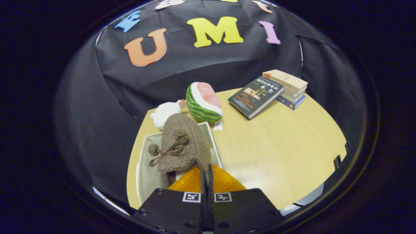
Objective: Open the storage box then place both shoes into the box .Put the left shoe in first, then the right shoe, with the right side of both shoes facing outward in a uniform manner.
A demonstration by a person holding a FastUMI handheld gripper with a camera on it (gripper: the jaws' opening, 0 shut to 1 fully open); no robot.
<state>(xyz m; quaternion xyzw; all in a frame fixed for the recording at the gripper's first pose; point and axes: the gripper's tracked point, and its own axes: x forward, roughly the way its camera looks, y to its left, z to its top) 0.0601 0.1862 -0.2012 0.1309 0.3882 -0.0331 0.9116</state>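
A brown fuzzy shoe (pixel 187 139) with a bow and two pompoms hangs toe-forward just ahead of my fingers, over the open white storage box (pixel 143 169). My gripper (pixel 206 170) is shut on the shoe's rear edge, the two fingers pressed close together with the fabric between them. An orange translucent panel (pixel 226 183), apparently the box's lid, lies under the fingers at the box's near right side. The shoe hides much of the box's inside, so I cannot tell whether anything else lies in it.
A watermelon plush (pixel 204 102) and a white plush (pixel 164 112) sit just beyond the box. A dark book (pixel 255 96) leans on a stack of books (pixel 290 88) at the far right. The wooden table (pixel 286 152) stretches to the right of the box.
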